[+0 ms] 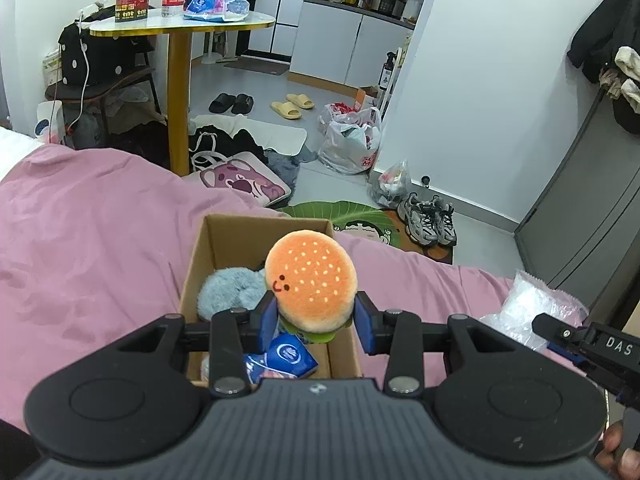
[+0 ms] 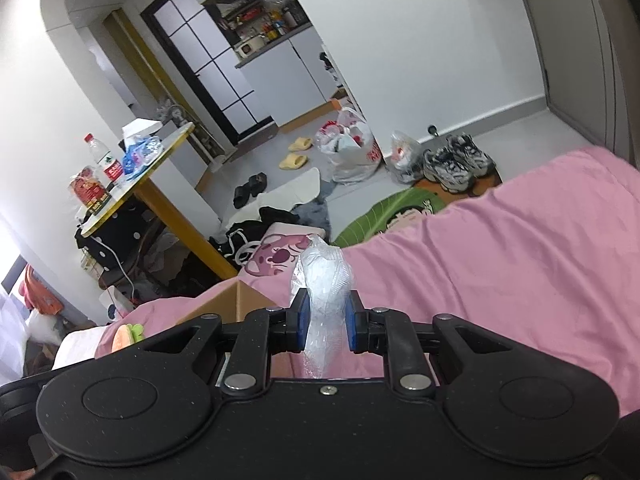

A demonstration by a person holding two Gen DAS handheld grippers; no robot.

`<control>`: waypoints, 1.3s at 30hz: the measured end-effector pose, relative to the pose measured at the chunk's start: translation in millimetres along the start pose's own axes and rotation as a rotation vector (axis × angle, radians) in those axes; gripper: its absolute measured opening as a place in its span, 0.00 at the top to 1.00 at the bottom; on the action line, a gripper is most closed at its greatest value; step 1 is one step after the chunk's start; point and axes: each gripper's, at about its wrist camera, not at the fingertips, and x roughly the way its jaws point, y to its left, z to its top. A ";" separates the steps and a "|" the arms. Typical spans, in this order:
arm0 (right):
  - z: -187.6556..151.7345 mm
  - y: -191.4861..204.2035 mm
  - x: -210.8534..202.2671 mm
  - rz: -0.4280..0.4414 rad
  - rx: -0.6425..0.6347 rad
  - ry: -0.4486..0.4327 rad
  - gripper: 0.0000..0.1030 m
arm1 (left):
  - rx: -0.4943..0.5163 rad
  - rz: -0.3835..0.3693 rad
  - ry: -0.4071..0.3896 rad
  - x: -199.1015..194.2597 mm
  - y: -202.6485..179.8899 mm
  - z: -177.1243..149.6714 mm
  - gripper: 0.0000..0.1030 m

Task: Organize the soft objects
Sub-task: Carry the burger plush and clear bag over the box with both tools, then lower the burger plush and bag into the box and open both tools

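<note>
We hold two squishy things.
Left gripper squeezes the light burger plushie above the cardboard box; right gripper, at three o'clock, pinches crinkly bubble wrap.

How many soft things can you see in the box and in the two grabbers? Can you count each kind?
Hamburger plush, in the left gripper: 1
Grey fluffy toy, in the cardboard box: 1
Blue packet, in the box: 1
Bubble wrap, in the right gripper: 1
Total: 4

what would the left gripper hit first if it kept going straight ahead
Probably the far wall of the box: the left gripper, shut on the burger plush, points over the open box. Depth is unclear; it might pass above the rim.
</note>
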 end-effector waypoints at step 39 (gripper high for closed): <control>-12.2 104.4 54.3 0.077 -0.160 0.050 0.82 | -0.080 -0.058 0.047 61.7 74.0 57.6 0.61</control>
